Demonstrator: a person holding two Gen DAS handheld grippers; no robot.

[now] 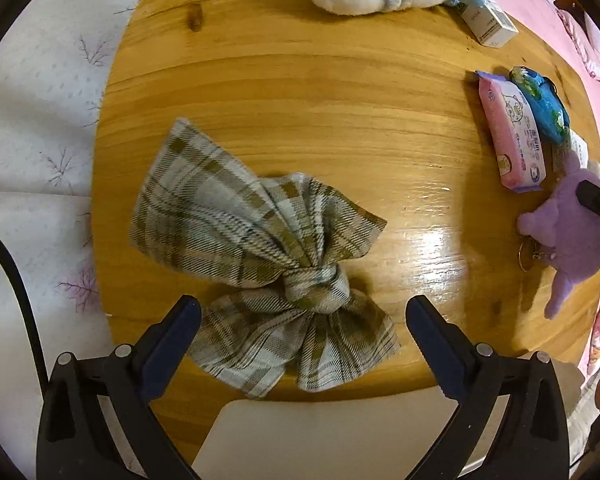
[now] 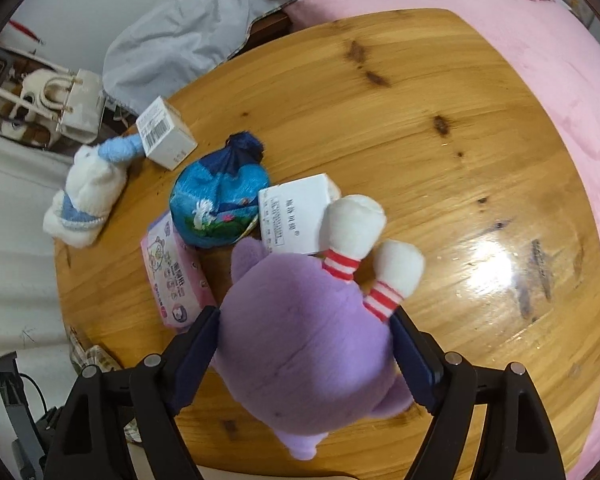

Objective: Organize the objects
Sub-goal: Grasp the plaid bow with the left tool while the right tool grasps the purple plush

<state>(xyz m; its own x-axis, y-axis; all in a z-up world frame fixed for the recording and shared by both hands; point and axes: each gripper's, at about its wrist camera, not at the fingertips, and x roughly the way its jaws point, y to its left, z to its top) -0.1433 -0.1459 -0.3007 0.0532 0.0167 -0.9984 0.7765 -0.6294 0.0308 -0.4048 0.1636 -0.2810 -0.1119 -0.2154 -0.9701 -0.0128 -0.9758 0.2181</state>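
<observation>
The right gripper [image 2: 304, 354] grips the purple plush [image 2: 300, 344], apparently mid-placement beside the pouch [image 2: 220, 204], while the left gripper [image 1: 304, 322] hovers wide open, empty, over the plaid cloth [image 1: 256, 248], likely next.

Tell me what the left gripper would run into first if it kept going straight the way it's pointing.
Most likely the plaid cloth. The left gripper is open, and the cloth's knot sits between its fingers just ahead. Whether it meets the knot or the wooden table first is hard to judge, since depth is unclear.
</observation>
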